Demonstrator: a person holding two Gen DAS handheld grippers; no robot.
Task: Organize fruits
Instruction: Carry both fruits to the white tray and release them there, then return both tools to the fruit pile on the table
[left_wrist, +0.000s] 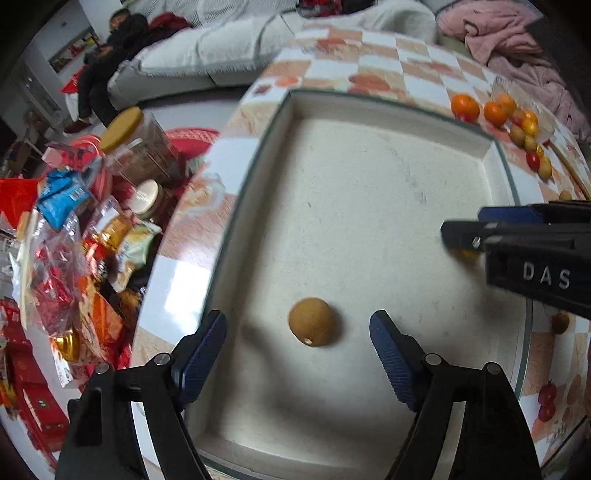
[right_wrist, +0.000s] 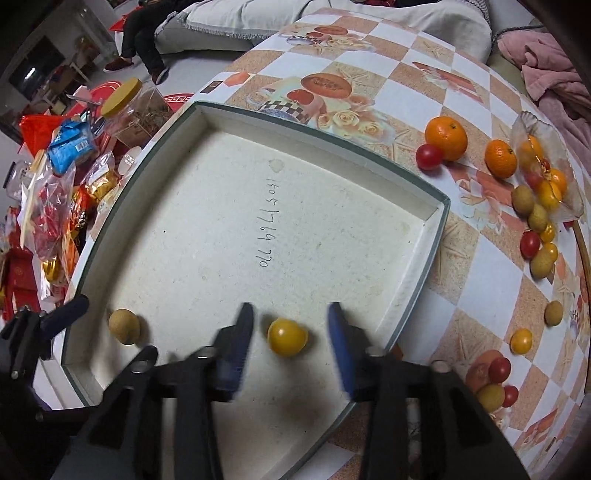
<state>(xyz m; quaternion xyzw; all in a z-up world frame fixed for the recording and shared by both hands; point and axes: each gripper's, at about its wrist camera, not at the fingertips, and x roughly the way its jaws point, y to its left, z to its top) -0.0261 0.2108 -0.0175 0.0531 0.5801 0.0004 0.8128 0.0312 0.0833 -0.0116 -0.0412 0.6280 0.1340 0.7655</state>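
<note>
Both fruits lie in the tray (right_wrist: 436, 221) now: the longan (left_wrist: 313, 322) sits loose between the left gripper (left_wrist: 298, 345), jaws wide, and the yellow tomato (right_wrist: 287, 337) sits free between the right gripper (right_wrist: 291, 347), jaws apart. I'd lift each straight up so no pad nudges them rolling. "DAS" is on the right gripper's side; handwritten digits on the tray floor look like "15051769 770".

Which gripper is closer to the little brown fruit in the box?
Left. The brown fruit lies between the open jaws of the left gripper. The right gripper is farther along the box, around the yellow fruit.
</note>
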